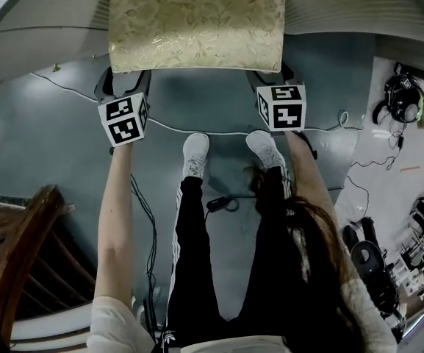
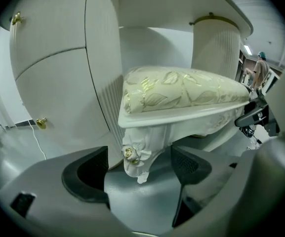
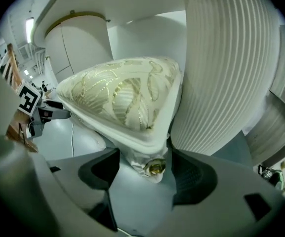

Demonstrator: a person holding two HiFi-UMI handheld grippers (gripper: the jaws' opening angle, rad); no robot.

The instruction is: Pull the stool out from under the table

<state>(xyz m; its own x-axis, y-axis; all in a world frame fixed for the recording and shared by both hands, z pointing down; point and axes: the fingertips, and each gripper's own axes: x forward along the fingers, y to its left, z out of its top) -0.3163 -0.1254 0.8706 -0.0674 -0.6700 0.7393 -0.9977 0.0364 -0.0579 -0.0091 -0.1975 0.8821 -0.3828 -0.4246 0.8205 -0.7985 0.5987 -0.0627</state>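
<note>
On the floor (image 1: 50,138), at the front edge of the table (image 1: 42,9), the stool (image 1: 195,24) sits with its far part tucked under and its cushioned near edge showing. The left tongs (image 1: 123,87) are at the near left corner, spread wide, with the carved corner leg (image 2: 137,157) between them and not pinched. The right tongs (image 1: 274,83) mirror that at the near right corner: parted, the right leg (image 3: 152,164) between them, close to one side, no clamp. By my read, the approach is done; gripping and the whole pull are left. No container shows anywhere.
</note>
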